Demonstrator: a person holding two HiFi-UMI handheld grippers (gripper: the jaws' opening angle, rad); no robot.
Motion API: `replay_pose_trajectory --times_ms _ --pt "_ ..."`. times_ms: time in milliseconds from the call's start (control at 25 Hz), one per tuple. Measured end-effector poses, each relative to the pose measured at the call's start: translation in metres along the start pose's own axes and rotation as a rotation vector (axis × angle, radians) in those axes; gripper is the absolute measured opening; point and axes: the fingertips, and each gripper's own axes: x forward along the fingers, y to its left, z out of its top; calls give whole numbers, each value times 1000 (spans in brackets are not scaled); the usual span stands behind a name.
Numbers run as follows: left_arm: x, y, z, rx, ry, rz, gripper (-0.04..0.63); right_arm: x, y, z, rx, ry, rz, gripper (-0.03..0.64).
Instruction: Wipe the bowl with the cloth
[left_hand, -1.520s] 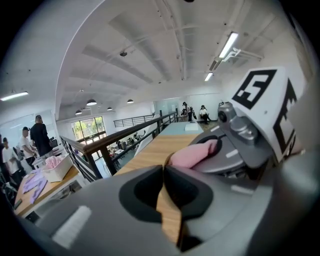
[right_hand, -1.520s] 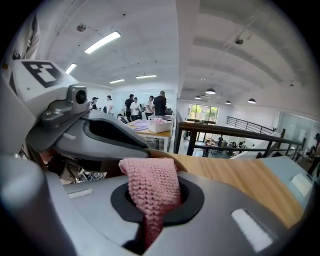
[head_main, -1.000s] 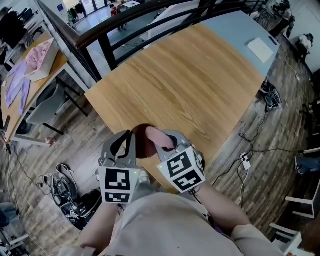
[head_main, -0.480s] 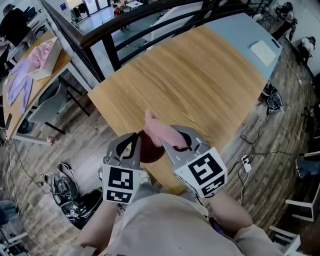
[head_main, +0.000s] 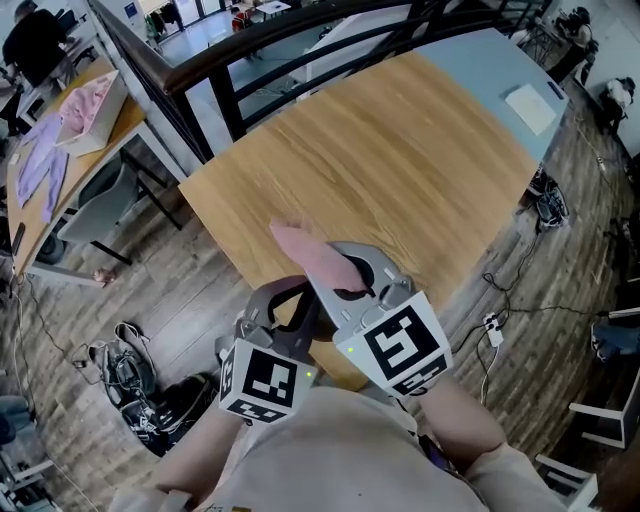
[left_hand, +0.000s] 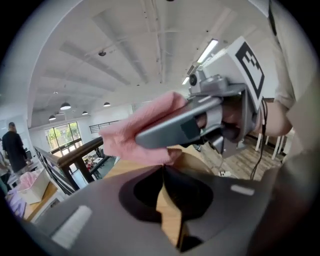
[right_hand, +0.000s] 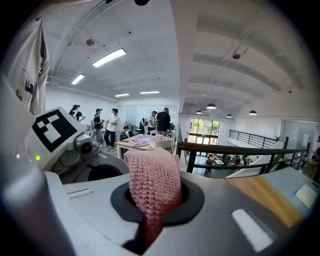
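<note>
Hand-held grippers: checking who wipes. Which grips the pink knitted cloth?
The right hand-held gripper: pink knitted cloth between its jaws. The left hand-held gripper pinches a brown bowl.

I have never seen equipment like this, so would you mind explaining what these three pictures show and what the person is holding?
There is no robot: a person holds a two-jaw gripper in each hand. One picture comes from a camera on the person's head, looking down at a wooden table; the other two come from cameras riding on the grippers, looking along their jaws. The right gripper is closed on a pink cloth. The left gripper is shut on a thin brown edge, apparently the rim of the bowl. The patterned cubes belong to the grippers.
</note>
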Motion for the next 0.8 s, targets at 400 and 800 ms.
replay_pose_trajectory --times_ms 400,800 --pt "1 11 -3 16 -2 14 14 7 -5 -30 -39 133 73 14" --pt "-9 17 -23 -22 42 48 15 -8 -20 -77 -16 260 42 14"
